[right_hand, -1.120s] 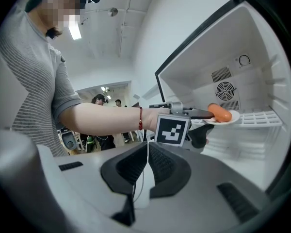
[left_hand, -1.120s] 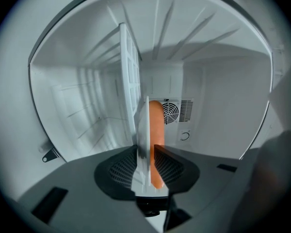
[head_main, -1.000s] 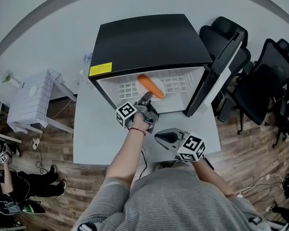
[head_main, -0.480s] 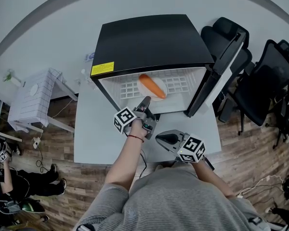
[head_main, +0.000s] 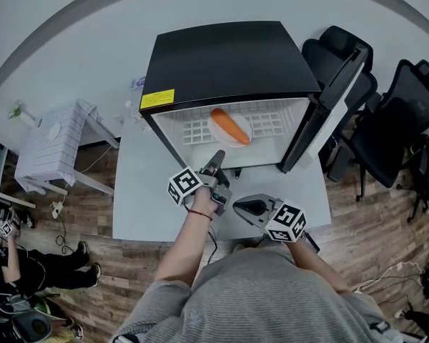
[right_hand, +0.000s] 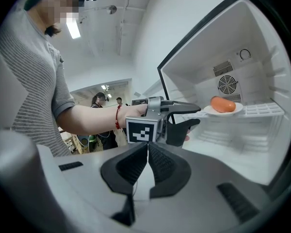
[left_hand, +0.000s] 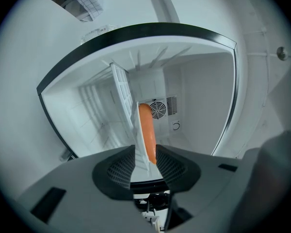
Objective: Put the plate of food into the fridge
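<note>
A white plate [head_main: 240,123] with an orange sausage [head_main: 229,126] rests on the wire shelf [head_main: 193,131] inside the open black mini fridge [head_main: 229,56]. My left gripper [head_main: 218,157] hovers just outside the fridge opening, aimed at the plate, jaws open. In the left gripper view the plate [left_hand: 136,147] shows edge-on in line with the gap of the left gripper [left_hand: 144,166], the sausage [left_hand: 146,127] beside it. The right gripper view shows the left gripper [right_hand: 191,114] just short of the plate [right_hand: 235,111]. My right gripper [head_main: 237,204] hangs over the table, shut and empty.
The fridge stands on a white table [head_main: 143,206], its door [head_main: 329,106] swung open to the right. Black office chairs [head_main: 400,113] crowd the right side. A small white side table [head_main: 53,141] stands at the left. A person [head_main: 7,263] sits on the floor at lower left.
My left gripper has let go of the plate and drawn back from the fridge toward me. The plate stays on the shelf. The right gripper has hardly moved.
</note>
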Demonstrator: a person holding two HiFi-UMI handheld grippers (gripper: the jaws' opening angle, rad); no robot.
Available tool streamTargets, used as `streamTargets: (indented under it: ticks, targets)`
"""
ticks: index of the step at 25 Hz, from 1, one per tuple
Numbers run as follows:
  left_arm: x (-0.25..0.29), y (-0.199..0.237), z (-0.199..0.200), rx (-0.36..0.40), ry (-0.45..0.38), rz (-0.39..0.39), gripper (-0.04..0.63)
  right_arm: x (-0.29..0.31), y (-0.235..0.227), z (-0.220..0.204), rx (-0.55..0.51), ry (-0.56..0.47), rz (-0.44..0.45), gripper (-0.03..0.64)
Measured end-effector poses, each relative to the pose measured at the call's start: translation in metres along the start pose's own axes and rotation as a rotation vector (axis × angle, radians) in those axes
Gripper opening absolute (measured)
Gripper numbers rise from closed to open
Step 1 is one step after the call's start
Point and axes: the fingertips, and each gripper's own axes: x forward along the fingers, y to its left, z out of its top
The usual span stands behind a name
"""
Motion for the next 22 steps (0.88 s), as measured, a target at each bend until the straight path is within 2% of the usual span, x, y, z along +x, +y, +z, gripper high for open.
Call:
streamTargets:
  ticks: [6, 10, 19, 22]
  targets:
    - [-0.006, -0.001, -0.004, 0.046, 0.028, 0.013, 0.116, -0.005, 0.006, -0.002, -0.007, 0.000, -0.008, 0.014]
    - [-0.012, -0.002, -0.007, 0.061, 0.027, 0.015, 0.013, -0.008, 0.010, -0.003, -0.011, -0.001, -0.016, 0.014]
    - [-0.015, -0.007, -0.016, 0.089, 0.046, 0.001, 0.011, -0.014, 0.015, -0.004, -0.013, -0.012, -0.034, 0.014]
    - [-0.018, -0.011, -0.017, 0.146, 0.059, -0.007, 0.011, -0.015, 0.014, -0.004, -0.015, -0.016, -0.040, 0.014]
